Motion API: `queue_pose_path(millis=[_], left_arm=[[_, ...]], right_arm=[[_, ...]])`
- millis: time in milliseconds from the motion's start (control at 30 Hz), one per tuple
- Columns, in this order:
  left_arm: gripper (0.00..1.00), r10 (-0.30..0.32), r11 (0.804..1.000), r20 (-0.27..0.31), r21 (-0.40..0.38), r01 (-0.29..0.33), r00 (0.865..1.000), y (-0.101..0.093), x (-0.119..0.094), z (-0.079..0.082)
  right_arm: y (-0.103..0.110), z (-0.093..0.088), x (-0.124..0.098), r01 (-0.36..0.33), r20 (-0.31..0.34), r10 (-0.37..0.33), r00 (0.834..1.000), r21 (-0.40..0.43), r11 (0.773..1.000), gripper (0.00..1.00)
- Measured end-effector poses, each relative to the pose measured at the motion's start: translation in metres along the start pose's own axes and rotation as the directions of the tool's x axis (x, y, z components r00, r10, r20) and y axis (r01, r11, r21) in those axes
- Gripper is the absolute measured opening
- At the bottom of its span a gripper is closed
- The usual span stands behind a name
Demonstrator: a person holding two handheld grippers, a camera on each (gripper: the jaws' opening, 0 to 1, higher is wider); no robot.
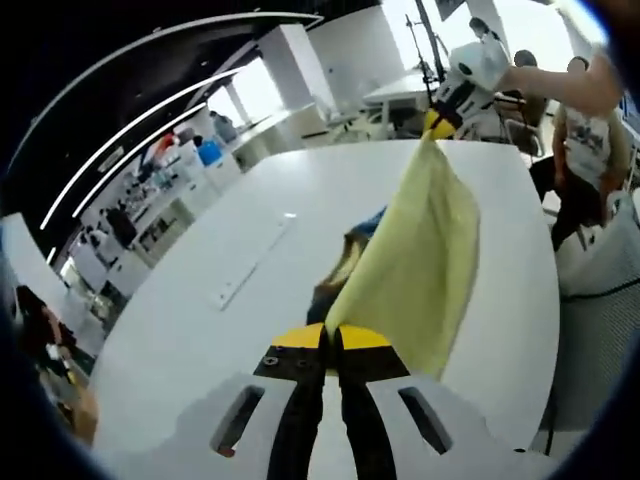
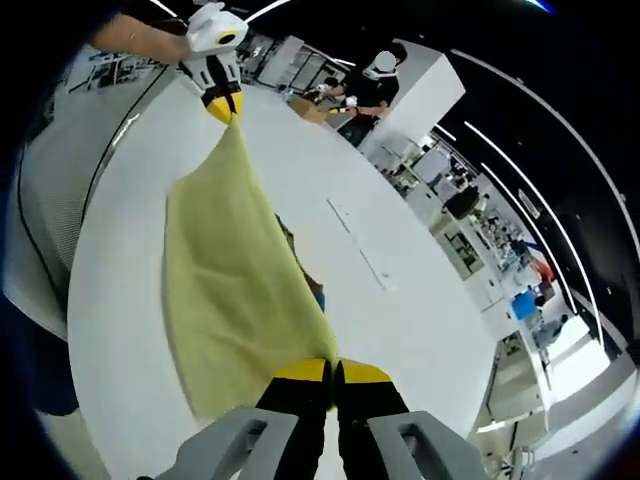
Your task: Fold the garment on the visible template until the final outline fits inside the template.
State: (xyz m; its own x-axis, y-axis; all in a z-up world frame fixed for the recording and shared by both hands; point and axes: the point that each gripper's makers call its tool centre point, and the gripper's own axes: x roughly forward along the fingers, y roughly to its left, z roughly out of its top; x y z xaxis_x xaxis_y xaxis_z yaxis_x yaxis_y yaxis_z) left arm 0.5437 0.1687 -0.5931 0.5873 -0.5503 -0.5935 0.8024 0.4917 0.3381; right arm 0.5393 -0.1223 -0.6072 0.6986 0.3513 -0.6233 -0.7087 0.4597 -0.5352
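Left gripper view shows the left tongs [image 1: 333,335] clamped on one corner of the yellow garment [image 1: 420,260], the right tongs [image 1: 437,125] clamped on another, the cloth stretched above the white surface [image 1: 200,320]. Judged mid-fold: next, lower it flat onto the template, whose outline cannot be made out.

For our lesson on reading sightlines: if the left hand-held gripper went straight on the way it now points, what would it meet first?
The yellow garment it already clamps, stretched ahead of the left hand-held gripper. Beyond that, probably the right hand-held gripper at the cloth's far corner, though depth is unclear.
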Motion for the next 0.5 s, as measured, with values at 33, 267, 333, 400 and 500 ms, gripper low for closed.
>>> queue_pose_path(millis=[33, 267, 333, 400, 500], left_arm=[[0.00, 0.005, 1.000, -0.001, 0.000, -0.005, 1.000, 0.002, 0.001, 0.000], [0.00, 0.056, 0.998, -0.025, -0.031, -0.057, 0.998, 0.022, 0.013, -0.001], [0.00, 0.062, 0.998, -0.035, -0.031, -0.063, 0.997, 0.026, 0.018, -0.002], [0.00, 0.063, 0.997, -0.045, -0.043, -0.065, 0.997, 0.029, 0.025, -0.005], [0.00, 0.066, 0.998, -0.072, -0.007, -0.067, 0.995, 0.032, 0.036, -0.015]], right_arm=[[-0.002, 0.001, 0.002, 0.006, 0.000, -0.006, 1.000, -0.002, 1.000, 0.00], [-0.016, 0.003, 0.026, 0.046, -0.023, -0.048, 0.999, -0.053, 0.998, 0.00], [-0.018, 0.000, 0.035, 0.048, -0.037, -0.050, 0.998, -0.053, 0.997, 0.00], [-0.020, -0.002, 0.043, 0.048, -0.046, -0.050, 0.998, -0.045, 0.998, 0.00], [-0.021, -0.008, 0.055, 0.043, -0.065, -0.045, 0.997, -0.033, 0.999, 0.00]])
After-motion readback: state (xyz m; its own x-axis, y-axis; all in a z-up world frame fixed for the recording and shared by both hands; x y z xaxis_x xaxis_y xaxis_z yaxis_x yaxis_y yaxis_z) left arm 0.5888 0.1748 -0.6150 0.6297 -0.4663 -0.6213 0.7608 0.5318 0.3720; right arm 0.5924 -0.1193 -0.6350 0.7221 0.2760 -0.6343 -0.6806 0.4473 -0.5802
